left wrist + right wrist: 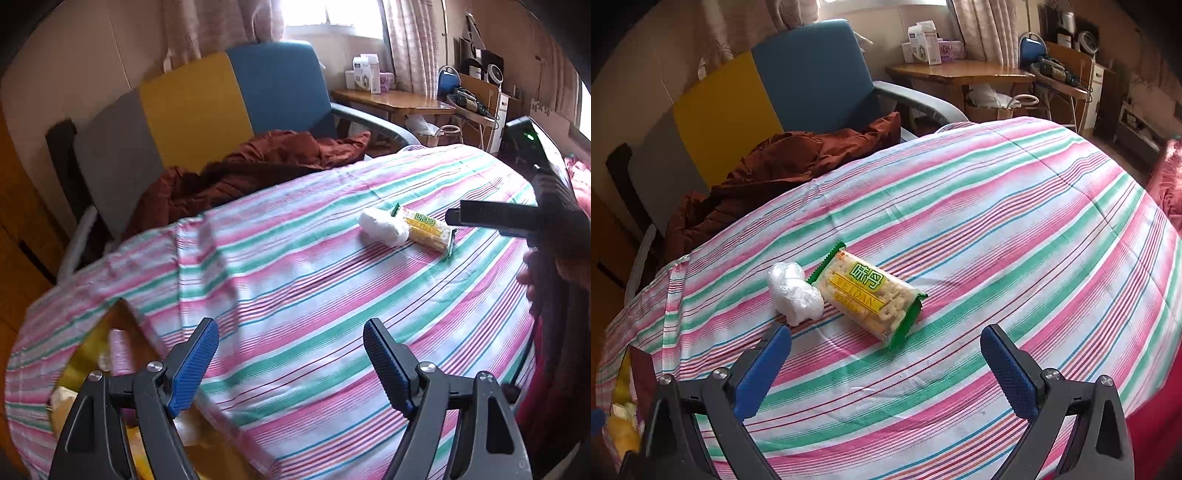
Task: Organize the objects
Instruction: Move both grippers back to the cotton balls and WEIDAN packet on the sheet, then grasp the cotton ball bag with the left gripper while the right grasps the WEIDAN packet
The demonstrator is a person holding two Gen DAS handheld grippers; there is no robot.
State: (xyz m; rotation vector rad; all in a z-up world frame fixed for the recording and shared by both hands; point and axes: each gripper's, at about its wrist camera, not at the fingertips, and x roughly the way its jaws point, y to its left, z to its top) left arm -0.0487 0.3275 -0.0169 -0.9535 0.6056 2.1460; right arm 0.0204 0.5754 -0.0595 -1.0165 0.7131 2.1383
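Right gripper [885, 365] wide open, empty, snack [868, 295] at its twelve o'clock, touching the white wad [795, 292] at nine. Left gripper [291, 350] open, empty too. Risk: pads snag the wad or sheet [997, 229], slick wrapper slips.

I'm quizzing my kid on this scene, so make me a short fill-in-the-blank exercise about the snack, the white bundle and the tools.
1. The snack pack lies on a ____ sheet.
2. The white bundle lies ____ the pack, touching it.
3. Both the left tool and the right tool are ____ and hold nothing.
4. The brown cloth lies on the ____.

Missing words: striped; beside; open; chair
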